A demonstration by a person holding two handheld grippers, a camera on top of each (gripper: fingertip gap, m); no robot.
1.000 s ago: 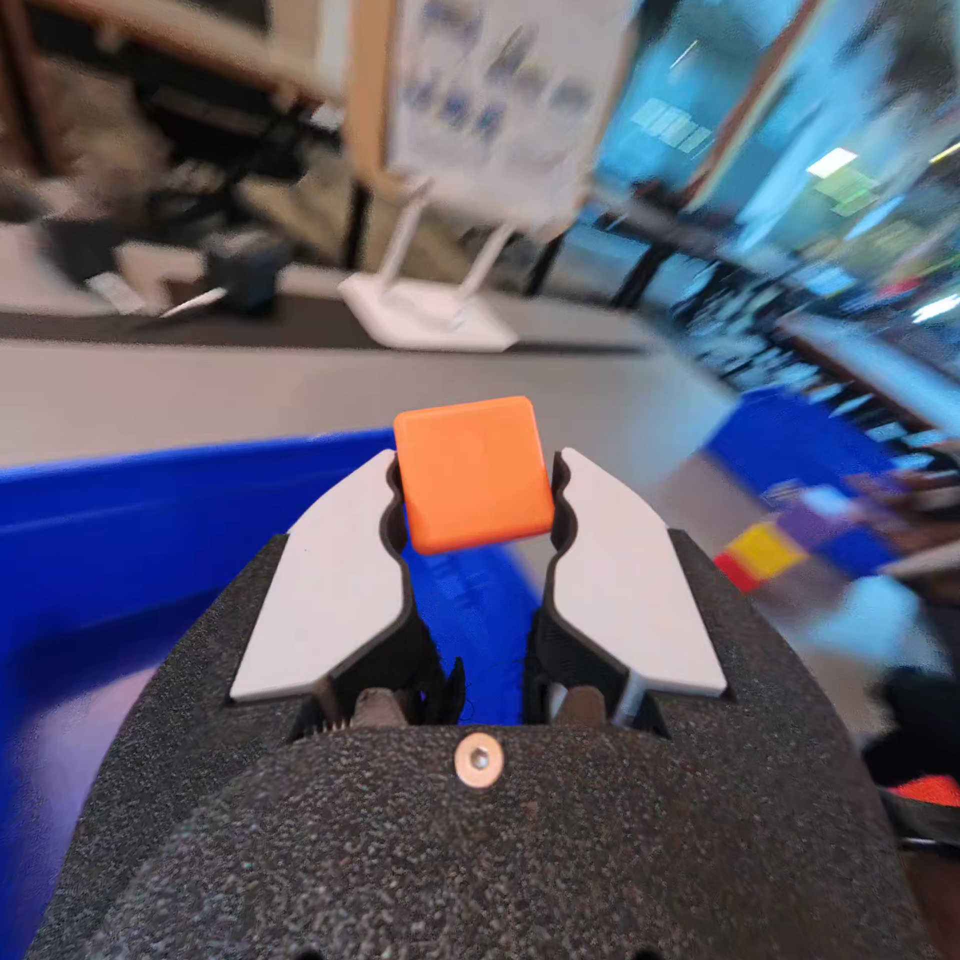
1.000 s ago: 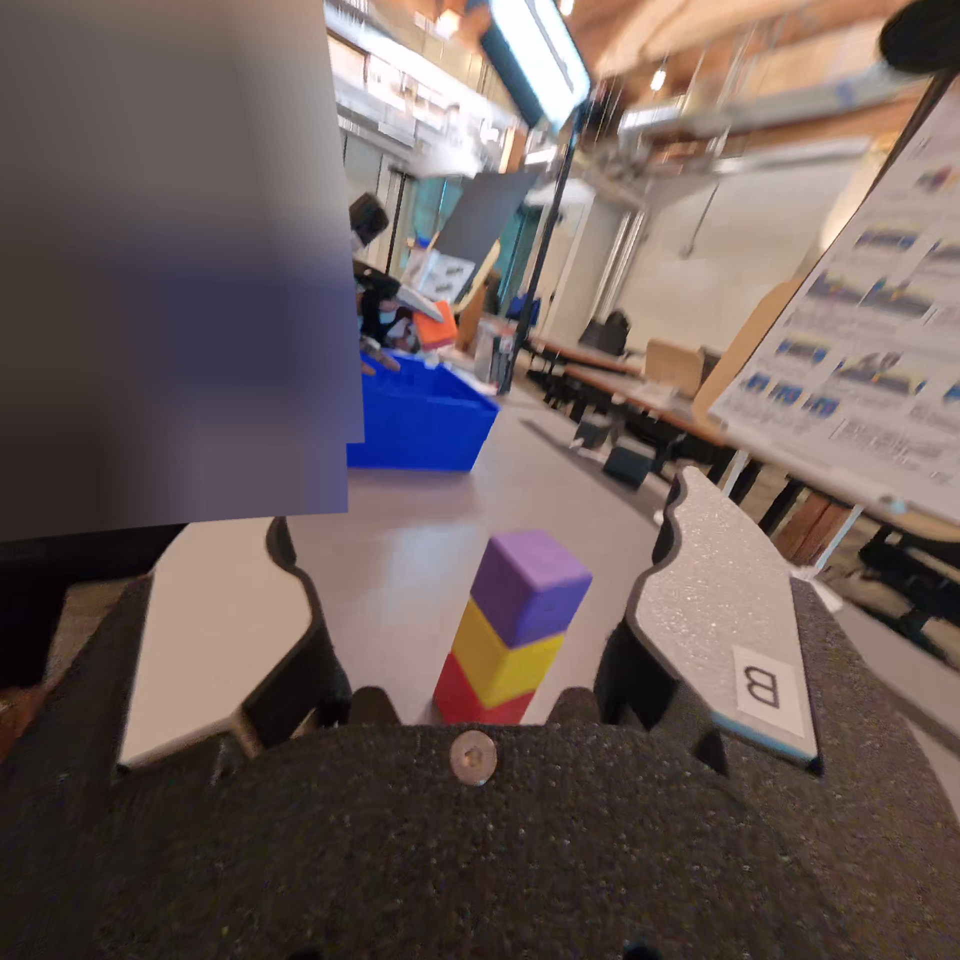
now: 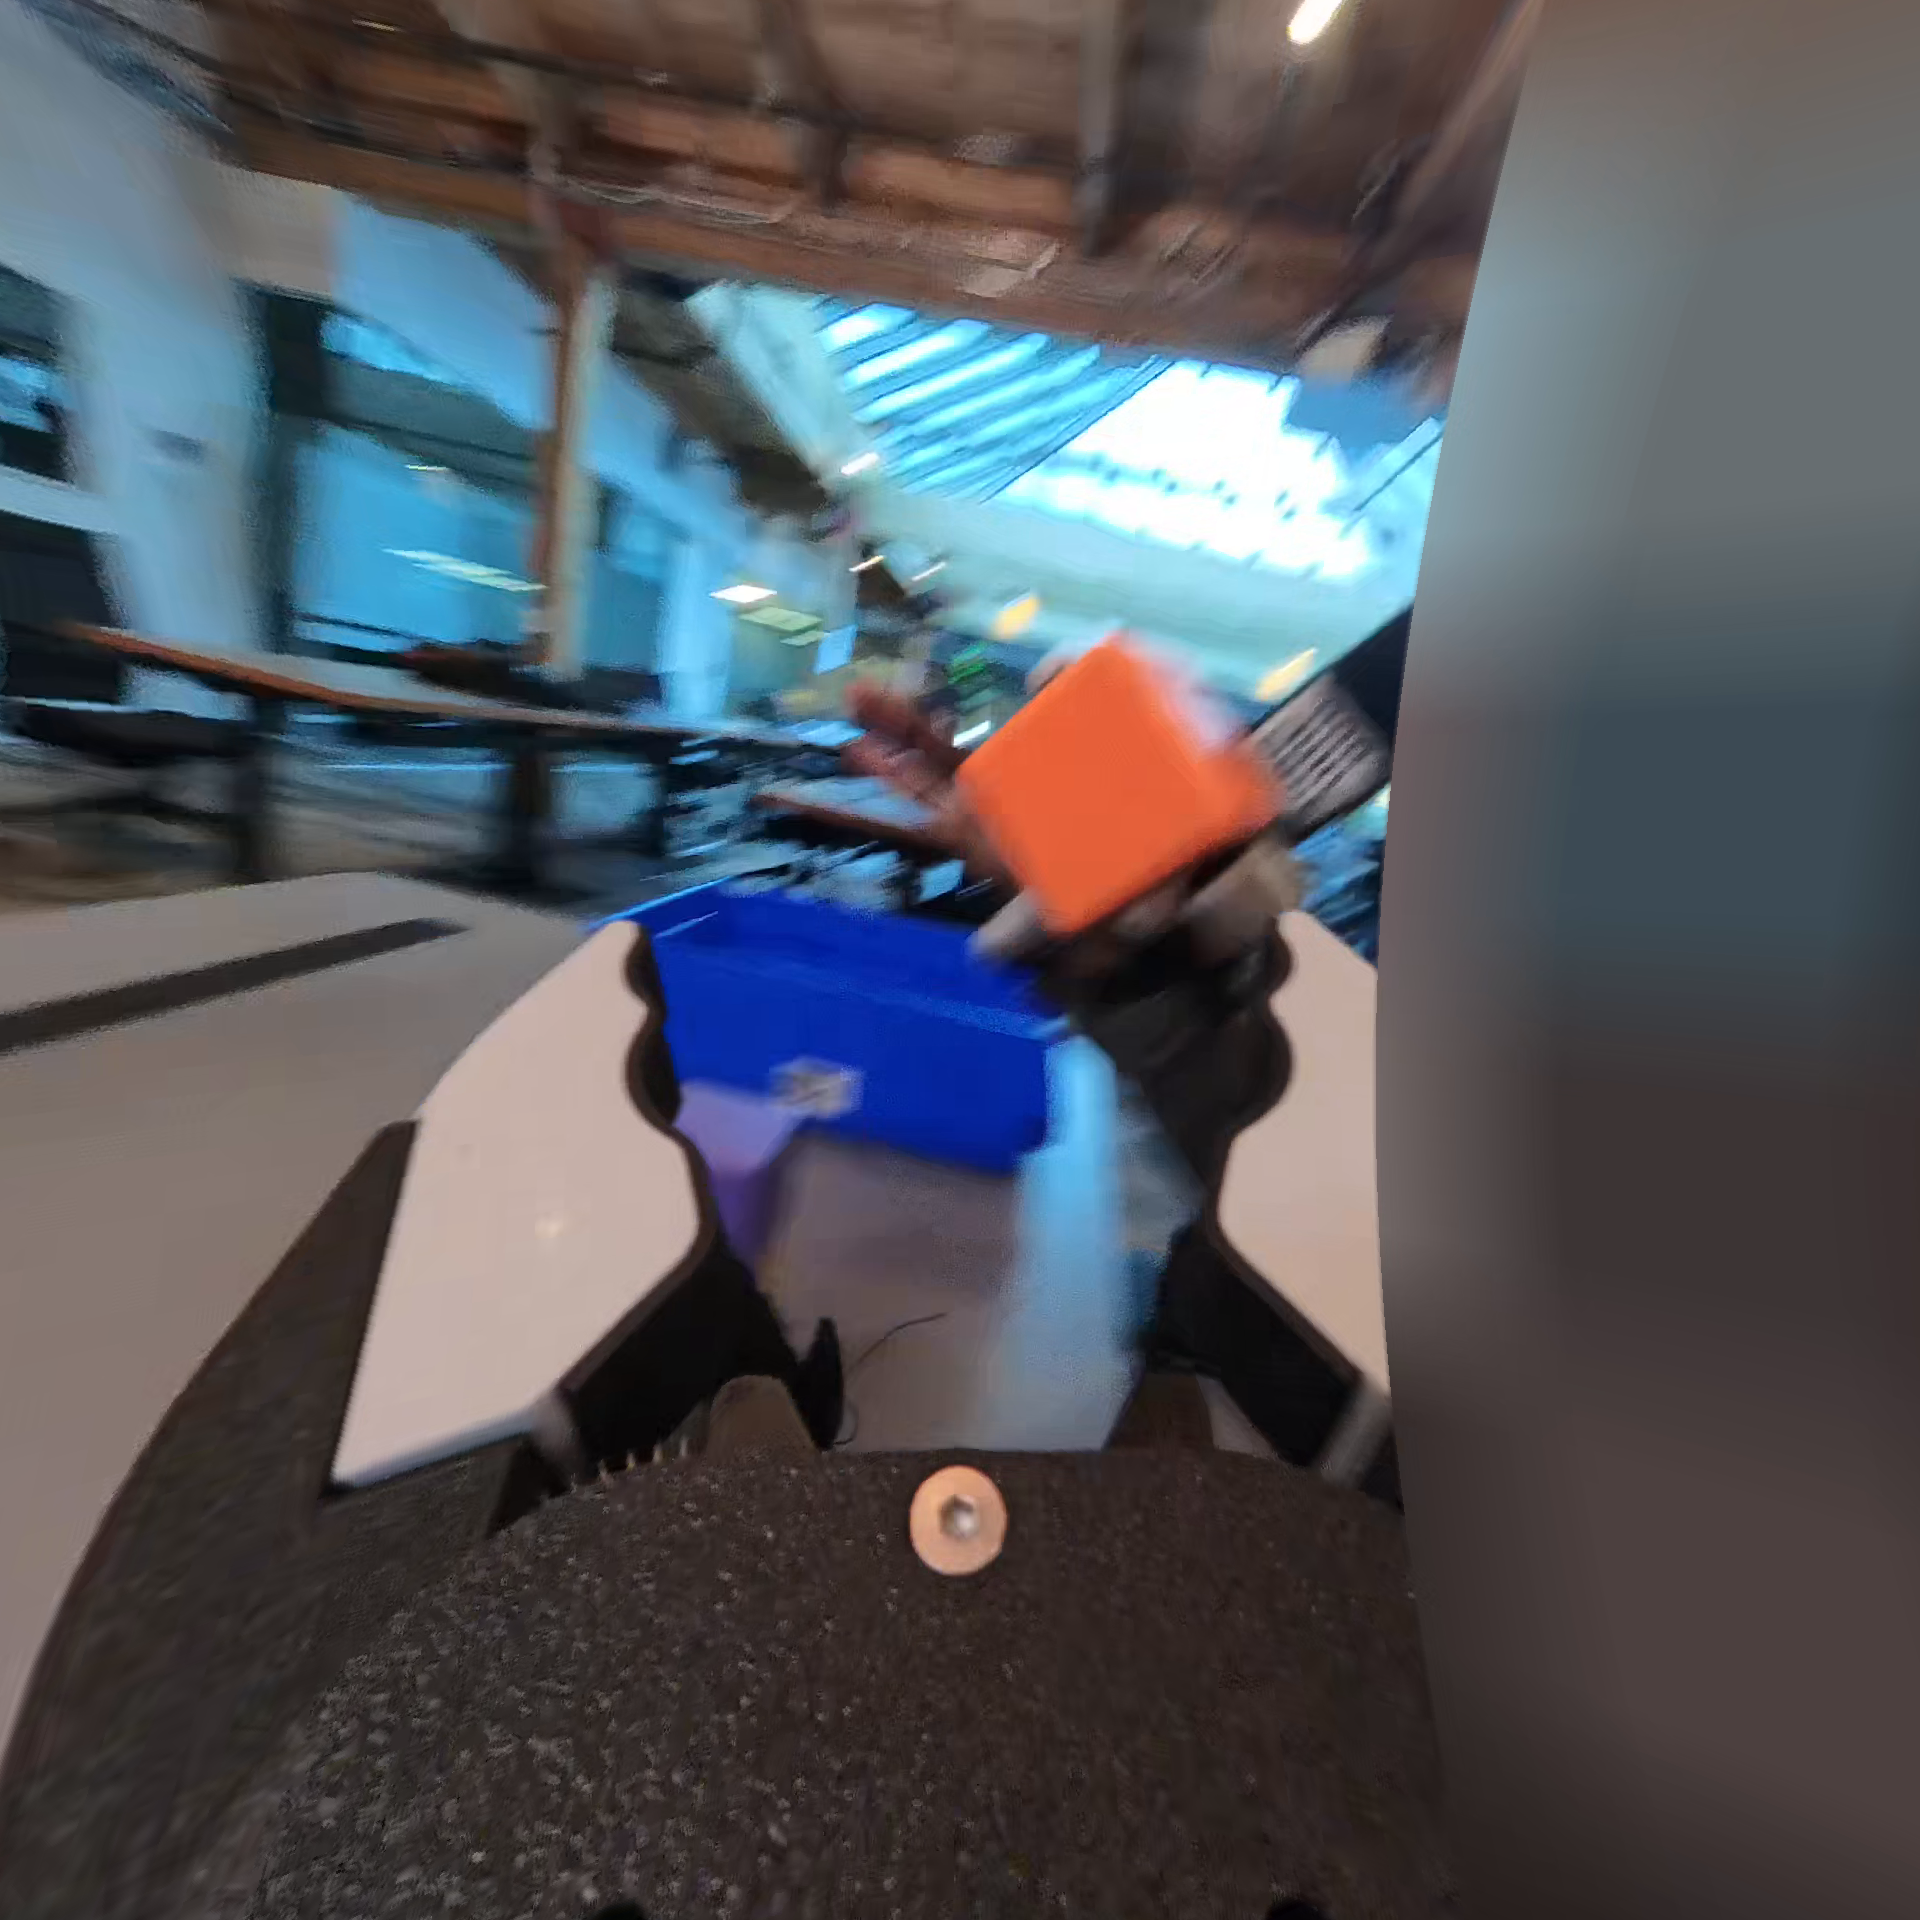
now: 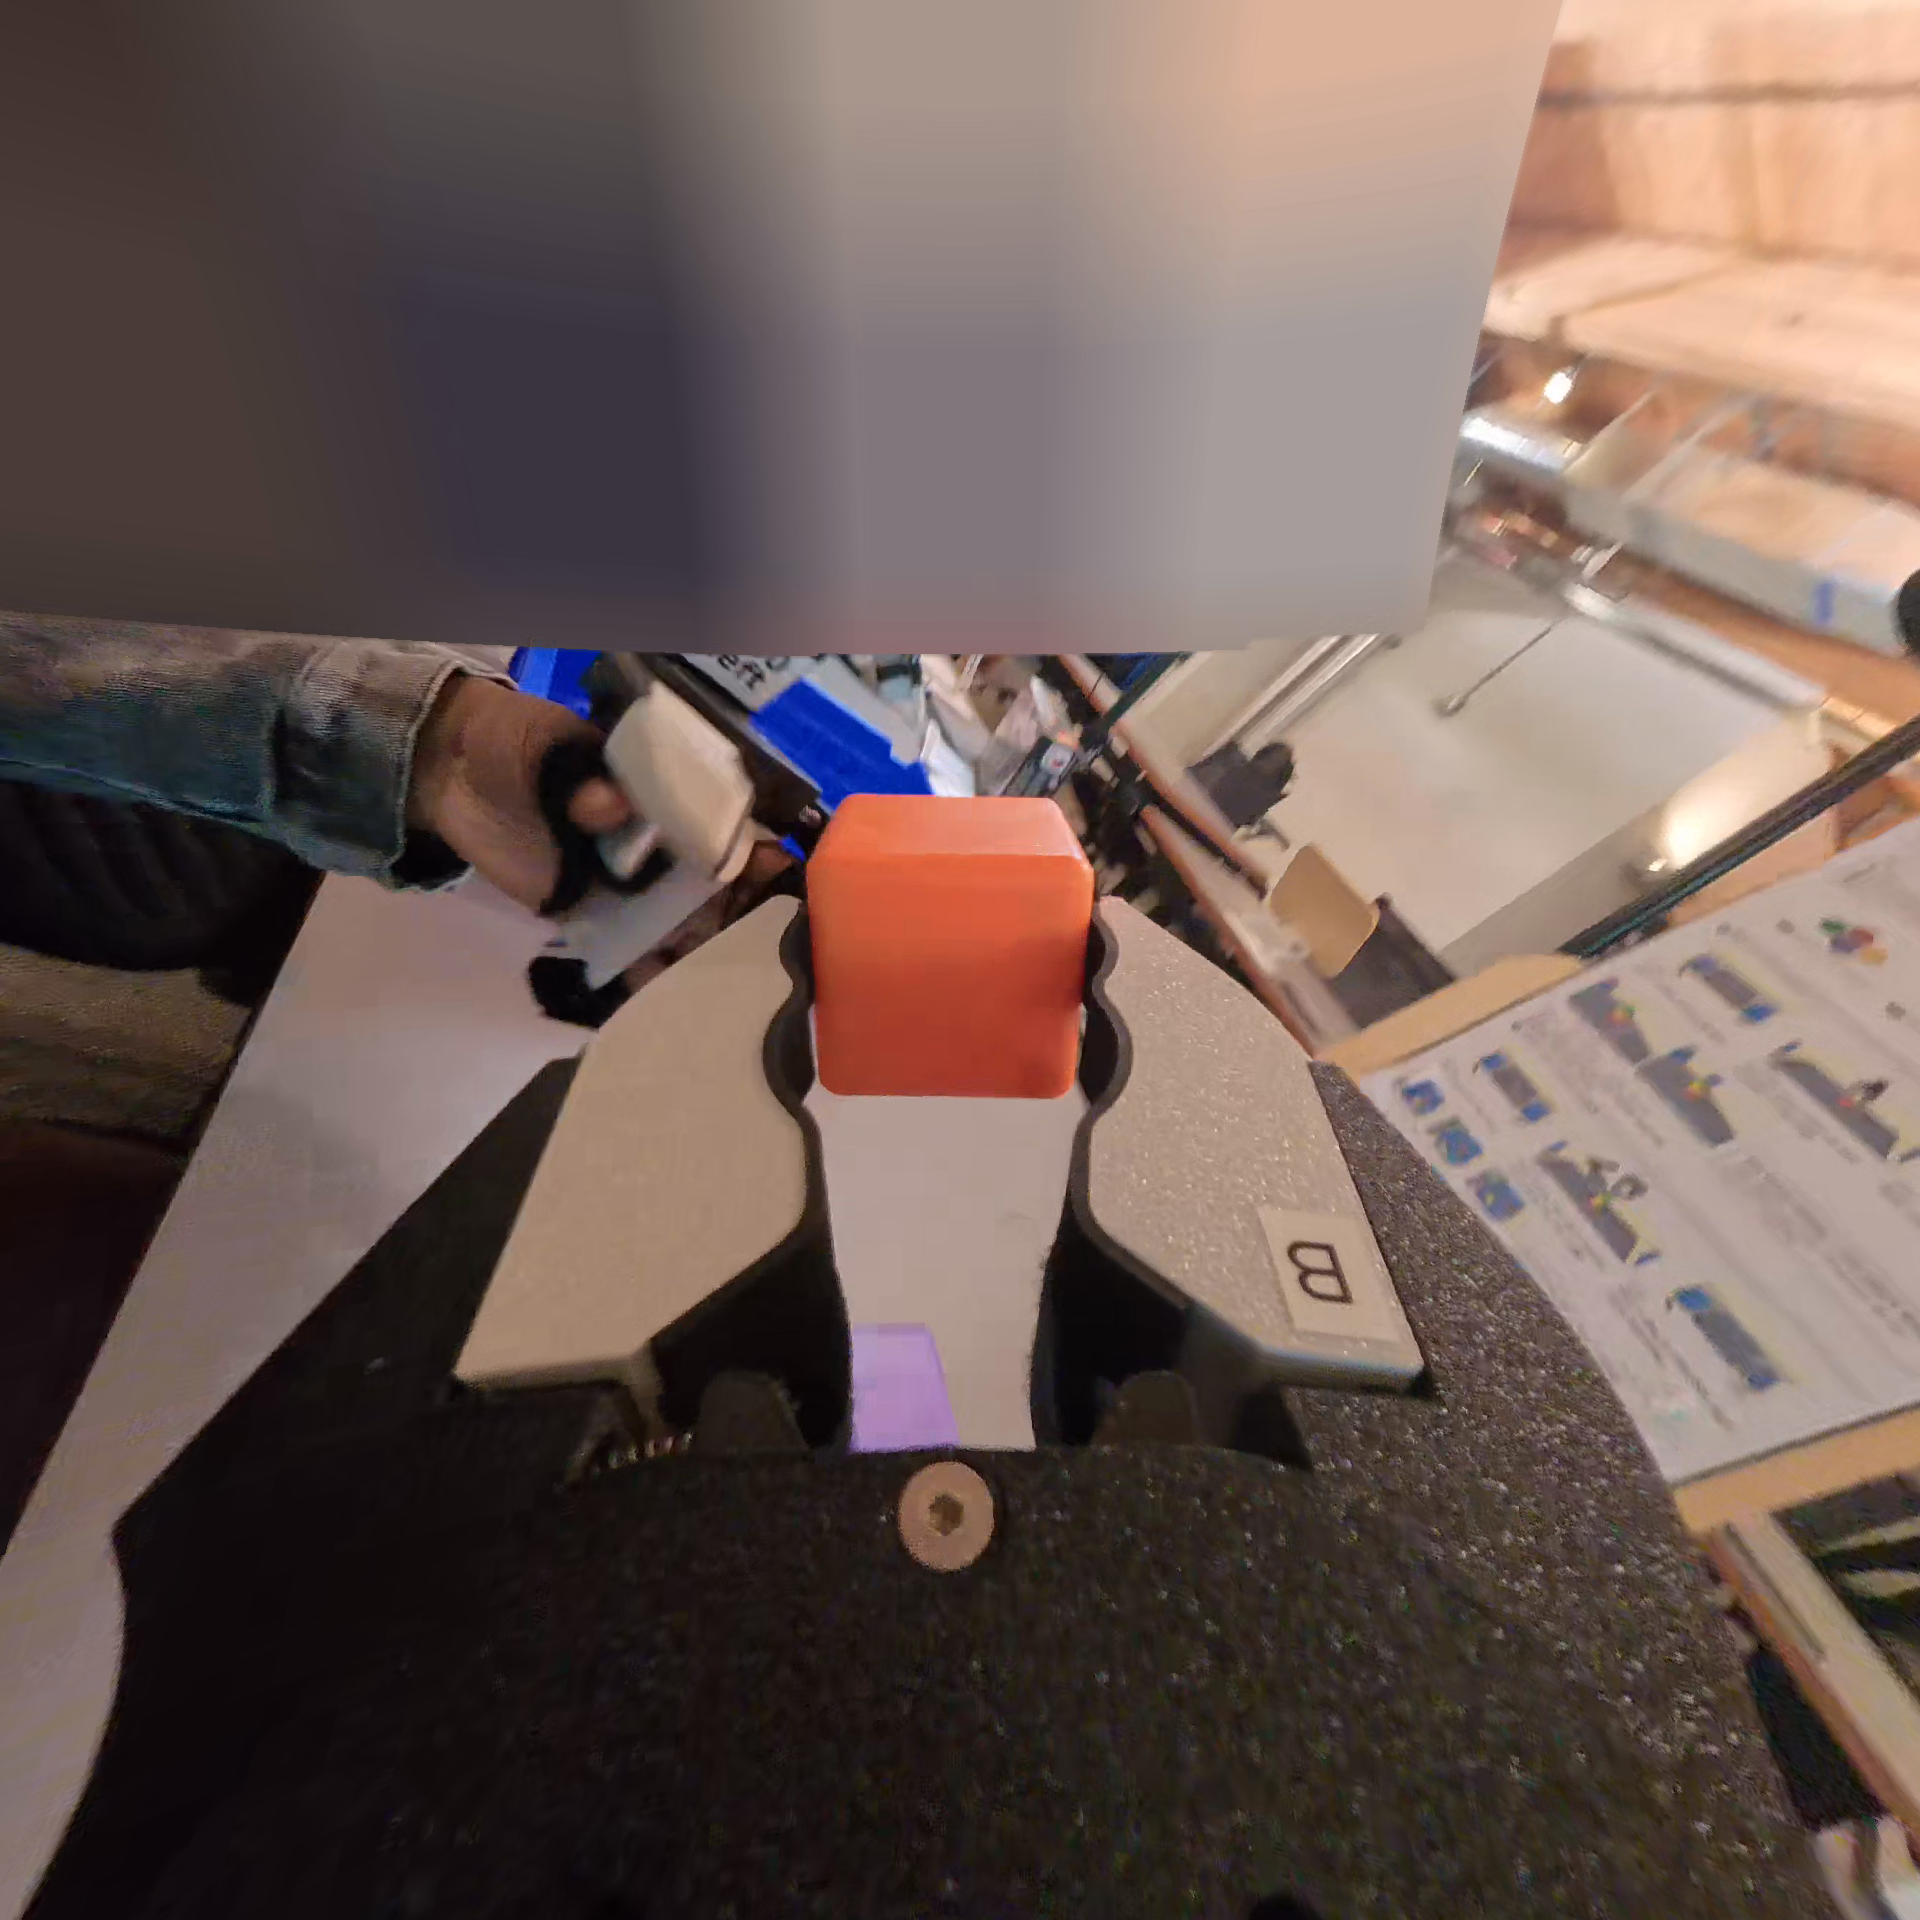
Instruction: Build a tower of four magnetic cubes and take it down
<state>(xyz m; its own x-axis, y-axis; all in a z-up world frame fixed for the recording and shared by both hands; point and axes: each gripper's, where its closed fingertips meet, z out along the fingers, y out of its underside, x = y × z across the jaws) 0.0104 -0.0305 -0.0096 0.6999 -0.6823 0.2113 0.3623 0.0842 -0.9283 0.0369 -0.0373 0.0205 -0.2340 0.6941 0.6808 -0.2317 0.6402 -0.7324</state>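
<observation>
- The right gripper [image 4: 948, 956] is clamped on an orange cube [image 4: 945, 951], its two grey fingers [image 4: 686, 1122] pressed flat against the cube's left and right faces, holding it square and level above the pale tabletop [image 4: 343, 1049].
- The left gripper [image 3: 951, 997] stands with its jaws wide apart and nothing between them; through the blurred gap show a blue bin [image 3: 862, 1029] and part of a purple cube [image 3: 743, 1153].
- In the left wrist view the same orange cube [image 3: 1107, 779] appears farther off, held up by the other gripper, above and to the right of the bin.
- In the right wrist view, a purple cube [image 4: 902, 1387] shows low between the fingers, below the orange one — probably the top of the tower, though the blocks beneath it are hidden.
- A person's hand [image 4: 499, 790] in a denim sleeve [image 4: 208, 727] holds the left tool beside the table's far edge; a printed poster [image 4: 1683, 1143] leans at the right.
- Handling, as judged: the cube looks like rigid, smooth plastic with rounded edges — light, not fragile, but slick enough to pivot if pinched near a corner.
- Opposite flat faces, taken at mid-height as now, seem the best hold; the magnets would likely snap the cube into place near the purple one, so a square approach matters.
</observation>
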